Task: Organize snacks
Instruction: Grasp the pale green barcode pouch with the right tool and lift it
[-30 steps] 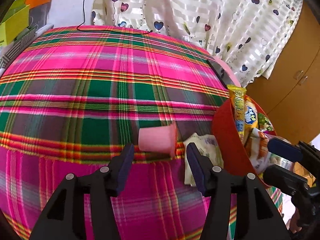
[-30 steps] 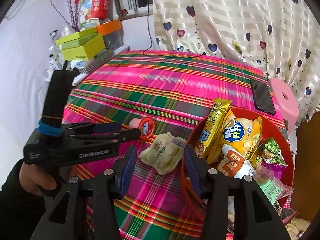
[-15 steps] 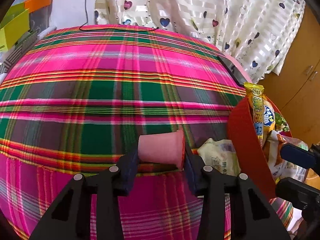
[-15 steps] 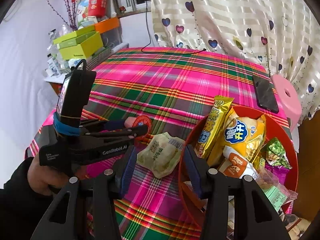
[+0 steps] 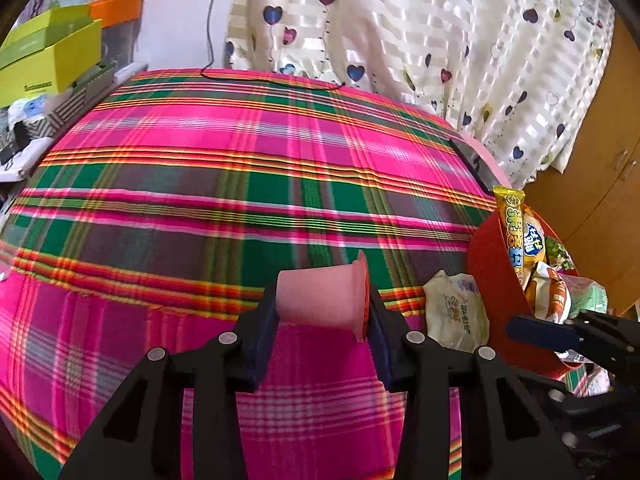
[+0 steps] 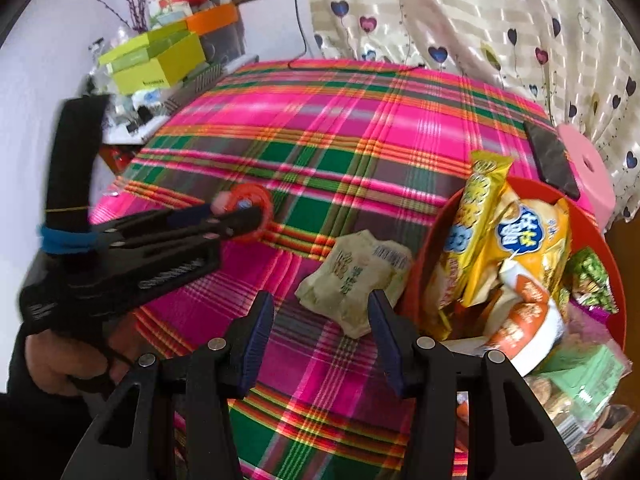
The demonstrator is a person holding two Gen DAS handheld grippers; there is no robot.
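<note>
Left wrist view: my left tool (image 5: 322,312) clamps the pink cup (image 5: 320,298); right tool (image 6: 320,330) open over green packet (image 6: 354,280).

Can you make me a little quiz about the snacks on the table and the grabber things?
1. True or false: the left gripper is clamped on the pink cup.
2. What lies on the cloth between the open right gripper fingers: A) a phone, B) the pale green packet, C) a banana?
3. Fill in: most snacks sit in the ____ bowl.

Key: 1 true; 2 B; 3 red.
</note>
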